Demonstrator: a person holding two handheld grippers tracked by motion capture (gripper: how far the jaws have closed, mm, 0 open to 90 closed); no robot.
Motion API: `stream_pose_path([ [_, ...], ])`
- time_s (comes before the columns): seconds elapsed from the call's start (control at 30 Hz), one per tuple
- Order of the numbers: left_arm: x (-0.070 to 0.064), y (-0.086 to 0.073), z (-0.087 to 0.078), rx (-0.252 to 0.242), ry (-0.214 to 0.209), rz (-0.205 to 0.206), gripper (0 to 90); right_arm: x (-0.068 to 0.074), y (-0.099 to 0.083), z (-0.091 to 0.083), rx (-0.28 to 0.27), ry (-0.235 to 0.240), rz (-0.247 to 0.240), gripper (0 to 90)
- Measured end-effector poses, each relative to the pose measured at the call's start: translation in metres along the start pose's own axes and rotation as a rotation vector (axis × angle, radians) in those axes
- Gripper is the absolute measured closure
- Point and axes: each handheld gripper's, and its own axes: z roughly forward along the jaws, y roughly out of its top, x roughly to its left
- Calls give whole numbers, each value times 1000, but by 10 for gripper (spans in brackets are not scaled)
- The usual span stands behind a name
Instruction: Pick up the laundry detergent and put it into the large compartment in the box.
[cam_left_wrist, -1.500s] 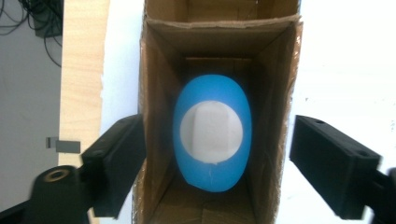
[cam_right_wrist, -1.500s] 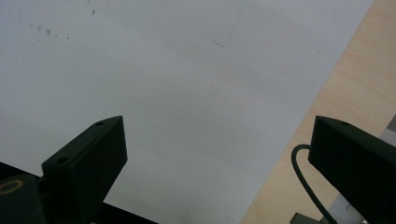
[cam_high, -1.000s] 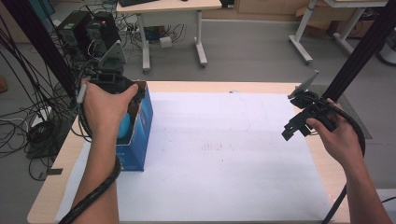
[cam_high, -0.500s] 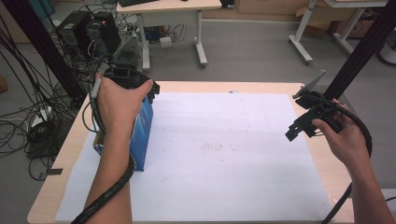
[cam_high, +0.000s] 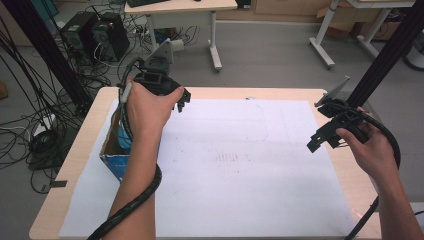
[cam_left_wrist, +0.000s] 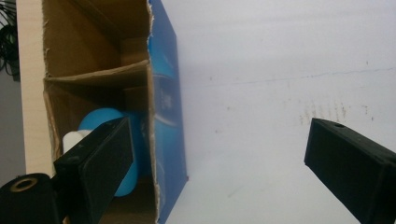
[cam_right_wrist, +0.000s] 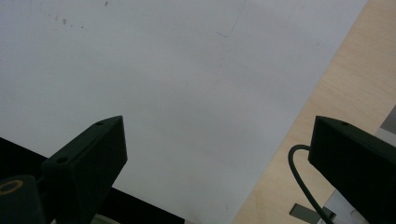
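Left gripper (cam_high: 183, 102) held over the far left part of the tabletop (cam_high: 90, 125), jaws spread wide, nothing between them. In left gripper view, left gripper (cam_left_wrist: 219, 158) straddles the blue wall of the cardboard box (cam_left_wrist: 163, 116): one jaw over the box's open inside, the other over the white paper sheet (cam_left_wrist: 280, 70). Box open-topped, brown inside, blue outside, split by a cardboard divider into two compartments. Blue rounded object (cam_left_wrist: 100, 121) with a white piece (cam_left_wrist: 74, 139) beside it lies in the nearer compartment, partly hidden behind the jaw; far compartment looks bare as far as visible. In high view, box (cam_high: 112, 150) sits at the left edge of the paper sheet (cam_high: 225, 165), mostly covered by the left forearm.

Right gripper (cam_high: 320, 140) near the right edge of the tabletop, well apart from the box, jaws likewise wide, holding nothing. In right gripper view, right gripper (cam_right_wrist: 217, 154) looks down on plain paper and a strip of bare wood.
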Motion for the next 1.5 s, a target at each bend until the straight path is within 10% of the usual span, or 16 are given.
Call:
stream_pose_path([
  [1.5,-12,9,13,29,-44,19,82,-5,-2,-1,-4,9,-6,44],
])
